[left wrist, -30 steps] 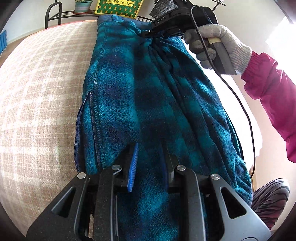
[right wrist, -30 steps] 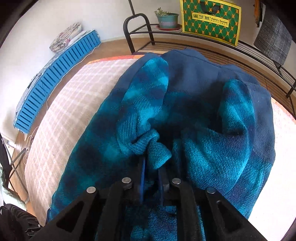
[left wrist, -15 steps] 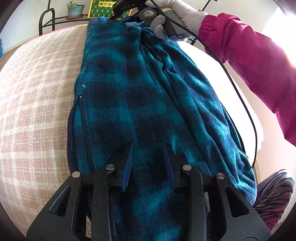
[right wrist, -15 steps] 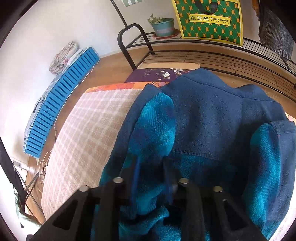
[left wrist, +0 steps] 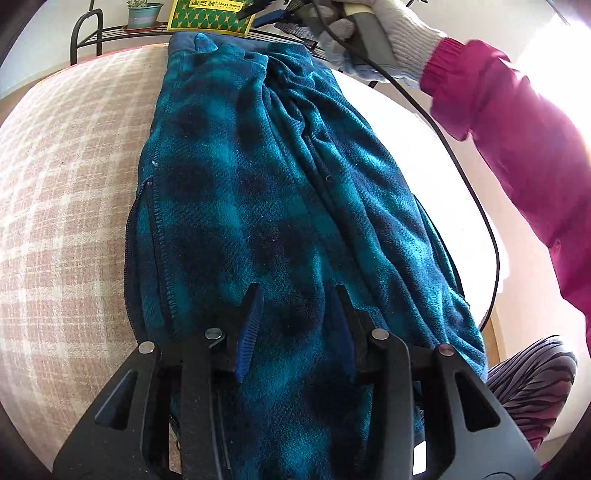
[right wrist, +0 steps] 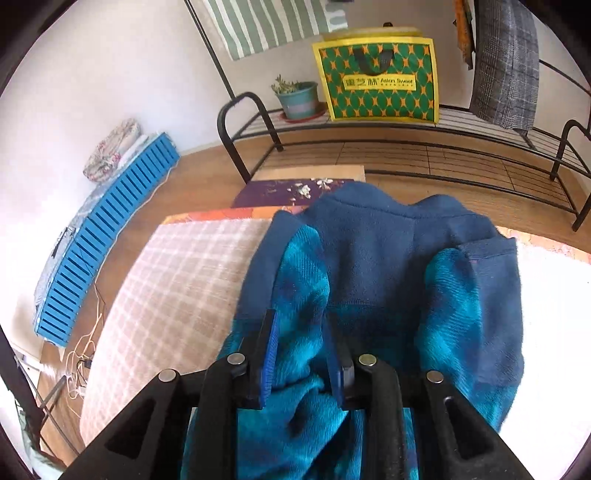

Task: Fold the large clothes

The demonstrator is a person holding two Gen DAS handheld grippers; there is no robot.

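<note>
Fleece jacket (left wrist: pixel 280 206) on bed; both grippers' fingers opening, fleece between, unclamped.

You're working over a fleece jacket (left wrist: pixel 258 206) checked in teal and near-black, with a plain navy collar and lining (right wrist: pixel 373 251). Under it lies a cloth (left wrist: pixel 66 192) of faded pink crossed with cream lines. Your sleeve (left wrist: pixel 517 122) is magenta, your knit glove (left wrist: pixel 402 29) off-white. Both black grippers carry blue finger pads (left wrist: pixel 247 332) (the ridged faces show brightest). Behind stand a green-and-orange diamond-patterned tote bag (right wrist: pixel 376 77) edged in yellow, a teal flowerpot (right wrist: pixel 299 99) and a bright blue slatted crate (right wrist: pixel 107 236).
</note>
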